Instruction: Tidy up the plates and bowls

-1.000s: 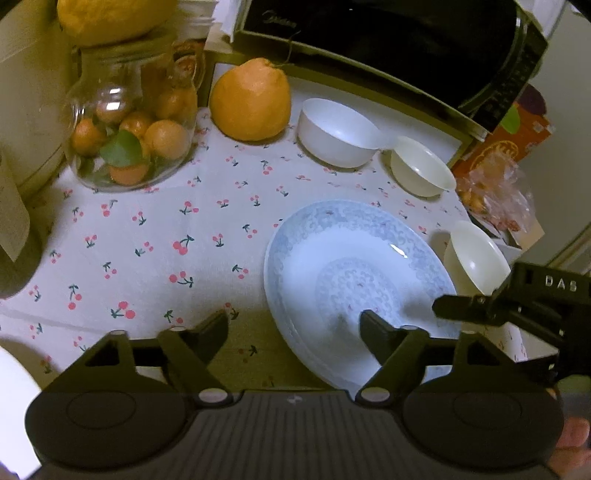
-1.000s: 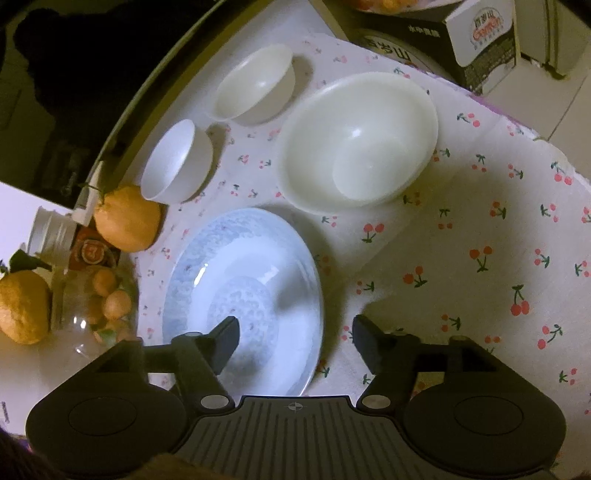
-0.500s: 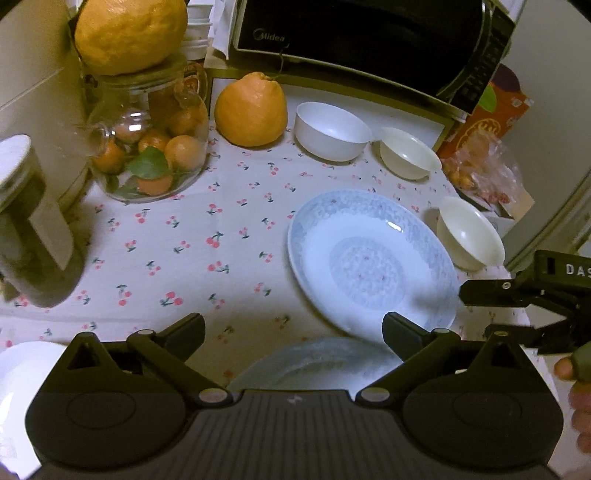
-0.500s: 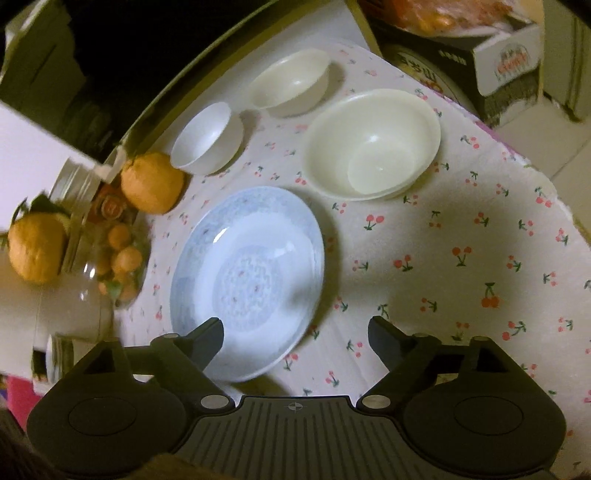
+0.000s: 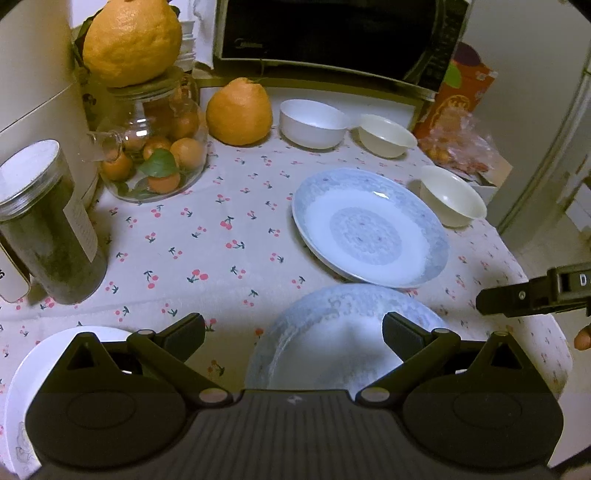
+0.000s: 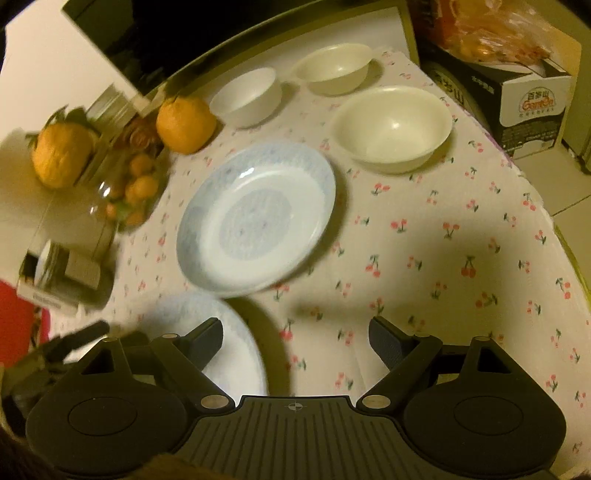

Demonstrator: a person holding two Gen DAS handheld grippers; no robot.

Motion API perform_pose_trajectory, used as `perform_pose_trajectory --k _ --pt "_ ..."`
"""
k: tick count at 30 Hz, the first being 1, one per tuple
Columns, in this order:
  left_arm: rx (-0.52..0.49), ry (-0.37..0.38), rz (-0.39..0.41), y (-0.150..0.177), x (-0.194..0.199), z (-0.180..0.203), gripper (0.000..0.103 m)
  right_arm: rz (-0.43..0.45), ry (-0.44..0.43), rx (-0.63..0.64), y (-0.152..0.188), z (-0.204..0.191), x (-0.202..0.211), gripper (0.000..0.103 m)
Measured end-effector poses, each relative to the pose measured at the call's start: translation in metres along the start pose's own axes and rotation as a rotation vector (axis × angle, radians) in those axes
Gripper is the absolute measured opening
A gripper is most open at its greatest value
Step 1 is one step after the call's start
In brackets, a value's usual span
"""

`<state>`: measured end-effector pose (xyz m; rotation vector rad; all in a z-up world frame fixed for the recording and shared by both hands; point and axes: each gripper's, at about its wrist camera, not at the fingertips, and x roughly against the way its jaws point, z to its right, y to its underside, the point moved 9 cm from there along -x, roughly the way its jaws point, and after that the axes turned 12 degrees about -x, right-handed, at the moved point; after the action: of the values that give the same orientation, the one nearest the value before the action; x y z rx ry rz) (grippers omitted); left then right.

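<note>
We see the table (image 5: 221, 280) under its cherry-print cloth, with a dark microwave (image 5: 332, 33) standing along its far edge. On the cloth, the biggest dishes are two blue-patterned plates: the far plate (image 5: 369, 229) lies flat near the middle, and the near plate (image 5: 332, 339) lies just in front of it, close to the table's front edge, its rim almost meeting the far plate's. To the right of the far plate sits the large cream bowl (image 6: 391, 127), upright. Behind the plates, in front of the microwave, stand a white bowl (image 5: 314, 123) and a smaller cream bowl (image 5: 386, 134), side by side and close together. A white plate (image 5: 40, 362) peeks in at the front left corner. Left of the dishes we find a glass jar of small oranges (image 5: 151, 147), a big citrus fruit (image 5: 238, 110) beside it, and a dark canister (image 5: 48, 229).

Our left gripper (image 5: 293, 332) hovers over the near plate with its jaws spread wide; they have just been opening, and they press on nothing, though the plate shows in the gap below them. Our right gripper (image 6: 295, 339) hangs over bare cloth beside that plate, jaws also wide, just opened further, holding nothing.
</note>
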<state>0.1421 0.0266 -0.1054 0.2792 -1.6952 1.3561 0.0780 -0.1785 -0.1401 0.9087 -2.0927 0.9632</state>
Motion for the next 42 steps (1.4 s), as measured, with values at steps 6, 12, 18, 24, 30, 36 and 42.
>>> perform_pose_trajectory --k 6,12,18,24,30,36,42 --pt "-0.073 0.066 0.02 0.011 0.005 0.009 0.102 0.007 -0.031 0.08 0.024 -0.001 0.004 0.088" --pt "-0.097 0.108 0.034 0.02 0.007 0.009 0.097 0.007 -0.083 0.148 0.049 -0.003 0.003 0.088" --pt "-0.101 0.116 0.036 0.024 0.006 0.007 0.085 0.013 -0.141 0.184 0.063 -0.01 0.004 0.088" --pt "-0.098 0.11 0.023 0.028 0.001 0.003 0.072 -0.028 -0.171 0.207 0.078 -0.017 -0.002 0.088" --pt "-0.097 0.112 0.001 0.03 -0.003 0.001 0.061 -0.068 -0.168 0.208 0.088 -0.018 -0.011 0.088" --pt "-0.092 0.077 -0.016 0.031 -0.006 -0.004 0.053 -0.062 -0.165 0.213 0.089 -0.019 -0.015 0.088" --pt "-0.083 0.078 -0.038 0.034 -0.009 -0.006 0.04 -0.047 -0.164 0.235 0.09 -0.022 -0.016 0.088"
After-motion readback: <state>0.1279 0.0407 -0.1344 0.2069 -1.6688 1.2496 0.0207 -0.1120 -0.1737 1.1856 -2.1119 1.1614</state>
